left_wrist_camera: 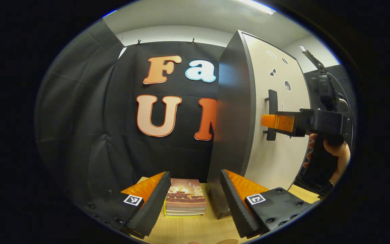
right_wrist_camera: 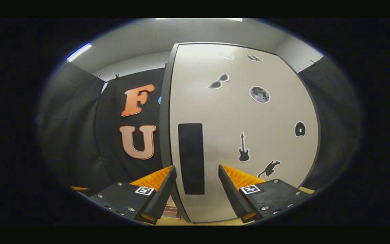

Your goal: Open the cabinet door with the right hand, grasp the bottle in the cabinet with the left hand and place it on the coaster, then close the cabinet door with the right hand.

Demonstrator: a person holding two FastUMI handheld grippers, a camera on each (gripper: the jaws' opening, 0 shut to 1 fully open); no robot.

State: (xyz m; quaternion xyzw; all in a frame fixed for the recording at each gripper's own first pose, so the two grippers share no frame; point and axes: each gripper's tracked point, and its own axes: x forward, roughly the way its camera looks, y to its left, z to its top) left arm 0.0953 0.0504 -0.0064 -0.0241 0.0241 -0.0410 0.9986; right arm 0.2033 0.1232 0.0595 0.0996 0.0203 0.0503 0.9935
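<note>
Right tool (right_wrist_camera: 195, 184): jaws spread, nothing gripped, lined up on the black upright bar handle (right_wrist_camera: 191, 158) of the pale cabinet door with dark frame (right_wrist_camera: 235, 115); handle sits in the gap between the fingers at 12 o'clock, contact not confirmed. Seen from the left gripper view: right tool (left_wrist_camera: 278, 123) reaching the handle (left_wrist_camera: 272, 113) from 3 o'clock, held by a hand (left_wrist_camera: 333, 152).

Left tool (left_wrist_camera: 193, 200): jaws spread, empty, waiting low over the light wooden tabletop (left_wrist_camera: 188, 230). Stack of books with a reddish cover (left_wrist_camera: 185, 201) at 12 o'clock between its fingers; dark cabinet side panel (left_wrist_camera: 230, 112) at 1 o'clock.

Door looks shut or barely ajar. Bottle presumably inside, hidden; coaster not identified.

Progress: step one underway, handle not yet clamped. Remaining: open door, fetch bottle, place on coaster, close door.
</note>
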